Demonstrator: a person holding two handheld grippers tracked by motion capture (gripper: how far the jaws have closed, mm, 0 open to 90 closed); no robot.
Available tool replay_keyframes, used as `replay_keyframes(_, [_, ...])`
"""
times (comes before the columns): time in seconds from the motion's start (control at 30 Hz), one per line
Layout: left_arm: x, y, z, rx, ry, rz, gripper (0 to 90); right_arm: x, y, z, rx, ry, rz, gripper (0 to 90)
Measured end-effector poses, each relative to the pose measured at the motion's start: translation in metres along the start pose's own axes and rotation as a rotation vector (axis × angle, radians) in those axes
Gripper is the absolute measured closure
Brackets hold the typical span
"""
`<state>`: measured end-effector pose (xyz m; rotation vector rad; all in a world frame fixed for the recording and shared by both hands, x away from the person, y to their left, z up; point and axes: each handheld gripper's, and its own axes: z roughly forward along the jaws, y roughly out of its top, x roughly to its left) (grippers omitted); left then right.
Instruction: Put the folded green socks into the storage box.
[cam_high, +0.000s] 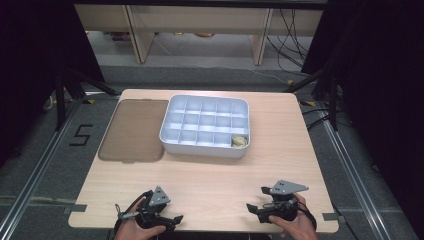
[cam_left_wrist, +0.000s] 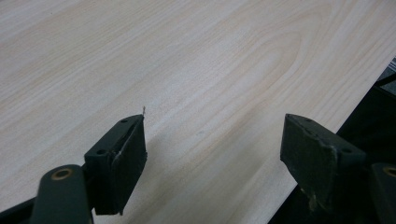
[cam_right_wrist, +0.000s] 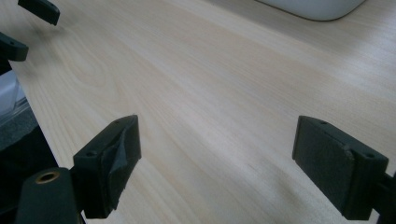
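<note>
Near table edge, both tools (cam_high: 172, 219) (cam_high: 256, 200) agape

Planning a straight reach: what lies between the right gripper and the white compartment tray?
Bare wooden tabletop separates the right gripper from the white compartment tray, per the high view.

Legible markings, one item: the numeral "5" (cam_high: 81, 135), laid in black tape strips on the grey floor (cam_high: 40, 165), at about nine o'clock from the table (cam_high: 210, 175), beyond its left edge. Table top, tray and brown mat carry no readable text, labels or brands.
</note>
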<state>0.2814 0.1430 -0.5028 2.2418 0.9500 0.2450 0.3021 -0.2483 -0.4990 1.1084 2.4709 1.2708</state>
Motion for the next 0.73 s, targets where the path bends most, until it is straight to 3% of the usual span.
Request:
replay_keyframes(0.03, [0.000, 0.000, 0.000, 0.000, 0.000, 0.000, 22.0, 0.000, 0.000, 0.000, 0.000, 0.000, 0.000, 16.2])
replay_keyframes(0.07, [0.000, 0.000, 0.000, -0.001, 0.006, -0.002, 22.0, 0.002, -0.002, -0.001, -0.006, -0.036, -0.023, 16.1])
replay_keyframes(0.17, [0.000, 0.000, 0.000, -0.001, 0.007, 0.003, 22.0, 0.006, -0.004, -0.002, 0.002, -0.013, -0.008, 16.1])
replay_keyframes(0.2, [0.000, 0.000, -0.001, 0.008, -0.002, 0.002, 22.0, 0.006, -0.006, -0.003, -0.007, -0.026, -0.038, 16.1])
replay_keyframes(0.23, [0.000, 0.000, -0.001, 0.008, -0.002, 0.002, 22.0, 0.006, -0.006, -0.003, -0.007, -0.026, -0.038, 16.1])
replay_keyframes(0.3, [0.000, 0.000, 0.001, 0.000, 0.005, -0.005, 22.0, 0.010, -0.008, -0.004, -0.006, -0.023, -0.011, 16.1])
replay_keyframes(0.33, [0.000, 0.000, 0.000, 0.003, 0.004, -0.001, 22.0, 0.008, -0.008, -0.004, -0.002, -0.001, -0.028, 16.1])
replay_keyframes(0.37, [0.000, 0.000, 0.000, 0.002, 0.003, 0.001, 22.0, 0.011, -0.009, -0.005, -0.008, -0.036, -0.031, 16.1])
replay_keyframes(0.5, [0.000, 0.000, 0.000, 0.001, 0.003, 0.000, 22.0, 0.012, -0.011, -0.004, 0.011, -0.003, -0.034, 16.1])
replay_keyframes(0.53, [0.000, 0.000, 0.000, 0.000, 0.004, -0.001, 22.0, 0.016, -0.012, -0.006, 0.012, -0.031, 0.001, 16.1])
replay_keyframes(0.57, [0.000, 0.000, 0.000, 0.000, 0.004, -0.001, 22.0, 0.016, -0.012, -0.006, 0.012, -0.031, 0.001, 16.1])
replay_keyframes(0.6, [0.000, 0.000, 0.000, -0.001, 0.004, -0.004, 22.0, 0.014, -0.012, -0.006, 0.005, -0.038, -0.027, 16.1])
replay_keyframes(0.67, [0.000, 0.000, 0.000, 0.003, 0.002, -0.001, 22.0, 0.013, -0.012, -0.006, 0.003, -0.041, -0.033, 16.1])
replay_keyframes(0.7, [0.000, 0.000, 0.000, 0.001, 0.004, -0.007, 22.0, 0.013, -0.012, -0.006, 0.003, -0.041, -0.033, 16.1])
replay_keyframes(0.73, [0.000, 0.000, 0.000, 0.000, 0.004, -0.002, 22.0, 0.011, -0.012, -0.005, 0.012, -0.006, -0.026, 16.1])
